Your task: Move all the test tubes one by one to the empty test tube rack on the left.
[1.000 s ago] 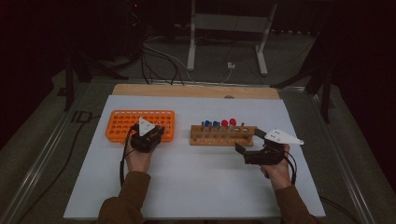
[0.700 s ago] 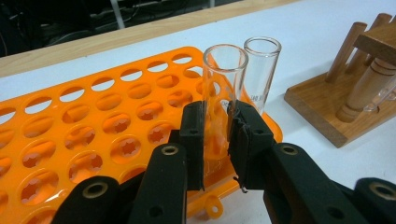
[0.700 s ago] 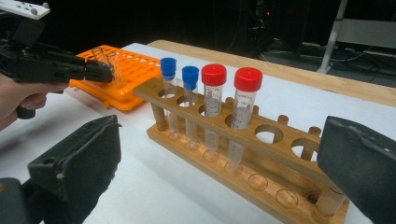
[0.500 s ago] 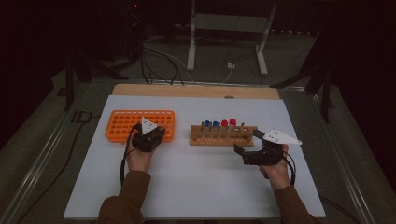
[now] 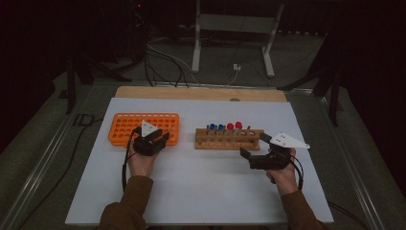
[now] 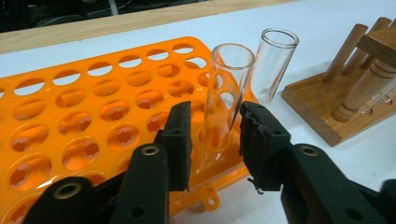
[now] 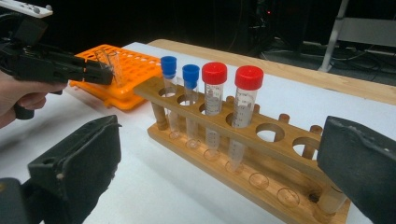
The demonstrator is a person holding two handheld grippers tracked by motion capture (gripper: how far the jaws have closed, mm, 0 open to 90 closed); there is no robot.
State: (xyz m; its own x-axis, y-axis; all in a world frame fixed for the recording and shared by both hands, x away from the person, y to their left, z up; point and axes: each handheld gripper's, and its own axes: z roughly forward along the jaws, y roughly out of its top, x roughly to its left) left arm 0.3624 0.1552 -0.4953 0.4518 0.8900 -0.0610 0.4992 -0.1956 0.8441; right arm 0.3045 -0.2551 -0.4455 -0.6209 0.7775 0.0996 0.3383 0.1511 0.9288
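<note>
2 clear glass tubes stand in the orange rack [image 6: 93, 116] at the left of the white desk [image 5: 201, 191]. Left gripper [image 6: 212, 135]: its jaws have just been opening, and the nearer tube [image 6: 224, 98] stands between them, ungripped; the second tube [image 6: 273, 65] stands just behind. Centre: a wooden rack [image 7: 243, 154] holds 2 blue-capped tubes [image 7: 180, 88] and 2 red-capped tubes [image 7: 231, 98]. Right gripper [image 7: 219, 186]: its jaws are spread wide, empty, near the wooden rack's right end.

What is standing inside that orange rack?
Two clear uncapped tubes stand in the orange rack at its near corner. Their bottoms are hidden below the rack's top plate. The other holes look empty.
</note>
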